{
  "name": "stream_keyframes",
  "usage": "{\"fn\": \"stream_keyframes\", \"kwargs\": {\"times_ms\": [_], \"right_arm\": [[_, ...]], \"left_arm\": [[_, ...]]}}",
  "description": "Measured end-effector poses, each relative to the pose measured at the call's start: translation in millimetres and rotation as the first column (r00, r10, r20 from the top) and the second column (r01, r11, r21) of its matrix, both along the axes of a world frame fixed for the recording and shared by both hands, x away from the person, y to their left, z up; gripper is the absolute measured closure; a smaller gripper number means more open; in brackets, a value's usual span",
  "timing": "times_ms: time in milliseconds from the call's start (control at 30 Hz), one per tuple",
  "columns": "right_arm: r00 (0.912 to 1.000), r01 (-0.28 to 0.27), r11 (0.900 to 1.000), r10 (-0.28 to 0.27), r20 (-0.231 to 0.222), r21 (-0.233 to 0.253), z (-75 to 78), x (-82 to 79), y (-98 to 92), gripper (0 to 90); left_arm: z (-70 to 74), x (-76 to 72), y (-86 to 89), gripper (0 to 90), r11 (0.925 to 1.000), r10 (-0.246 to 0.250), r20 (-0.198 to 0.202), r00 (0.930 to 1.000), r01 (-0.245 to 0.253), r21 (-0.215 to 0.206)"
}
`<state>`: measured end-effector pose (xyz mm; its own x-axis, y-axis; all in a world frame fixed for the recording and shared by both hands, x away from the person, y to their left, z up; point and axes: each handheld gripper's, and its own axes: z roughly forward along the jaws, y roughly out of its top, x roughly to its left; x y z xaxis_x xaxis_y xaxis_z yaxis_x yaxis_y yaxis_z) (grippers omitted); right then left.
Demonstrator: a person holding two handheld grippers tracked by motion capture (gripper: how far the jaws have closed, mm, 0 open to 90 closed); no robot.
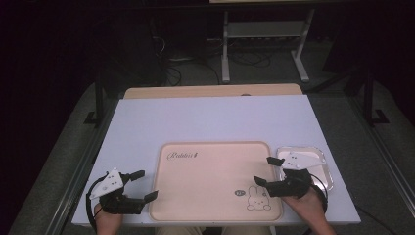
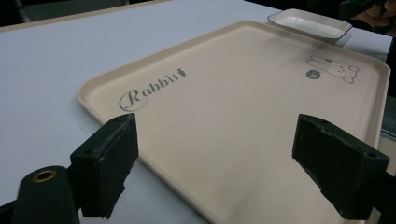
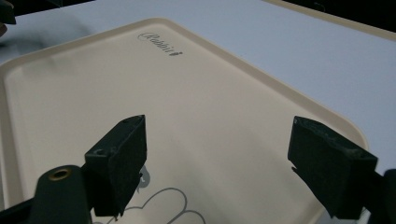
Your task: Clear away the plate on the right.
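Observation:
A cream tray (image 1: 210, 166) with a "Rabbit" word and a rabbit drawing lies flat at the near middle of the white table (image 1: 205, 120). My left gripper (image 1: 145, 185) stands open just off the tray's left edge, nothing between its jaws; in the left gripper view the tray (image 2: 233, 112) spreads ahead of the left gripper (image 2: 224, 172). My right gripper (image 1: 267, 170) stands open over the tray's right edge, near the rabbit drawing (image 1: 258, 199). In the right gripper view the tray (image 3: 154, 93) lies under the right gripper (image 3: 215, 168), bare.
A small white rectangular dish (image 1: 318, 164) sits on the table right of the tray, partly under my right hand; the dish (image 2: 310, 23) lies beyond the tray in the left gripper view. A wooden strip (image 1: 213, 91) runs along the table's far edge. Dark floor and a metal frame lie beyond.

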<state>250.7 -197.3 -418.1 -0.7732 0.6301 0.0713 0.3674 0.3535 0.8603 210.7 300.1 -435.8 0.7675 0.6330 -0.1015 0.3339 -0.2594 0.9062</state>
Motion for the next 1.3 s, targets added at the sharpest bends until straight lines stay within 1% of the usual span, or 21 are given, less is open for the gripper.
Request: {"fn": "stream_keyframes", "kwargs": {"times_ms": [333,833,1100,1167,1300], "right_arm": [[1.0,-0.008,1.0,0.008,0.006,-0.009,0.5,-1.7,1.0,18.4],[0.9999,-0.004,1.0,0.004,0.011,-0.008,1.7,-3.9,-0.2,18.3],[1.0,0.0,1.0,0.0,0.005,0.004,3.4,-6.3,-5.6,18.2],[1.0,-0.003,1.0,0.003,0.0,0.02,5.1,-7.6,-7.5,18.2],[1.0,-0.001,1.0,0.001,-0.001,0.025,6.8,-8.5,-8.9,18.0]], "left_arm": [[0.5,-1.2,1.4,14.0,1.0,-0.001,0.006,1.0,0.001,-0.001],[1.0,-1.7,1.9,14.0,1.0,0.0,0.008,1.0,0.0,-0.007],[1.4,-2.0,2.2,14.0,1.0,0.0,0.011,0.9999,0.0,-0.005],[1.4,-2.0,2.3,14.0,1.0,0.0,0.011,0.9999,0.0,-0.005],[1.4,-2.0,2.3,13.9,1.0,0.0,0.011,0.9999,0.0,-0.006]]}}
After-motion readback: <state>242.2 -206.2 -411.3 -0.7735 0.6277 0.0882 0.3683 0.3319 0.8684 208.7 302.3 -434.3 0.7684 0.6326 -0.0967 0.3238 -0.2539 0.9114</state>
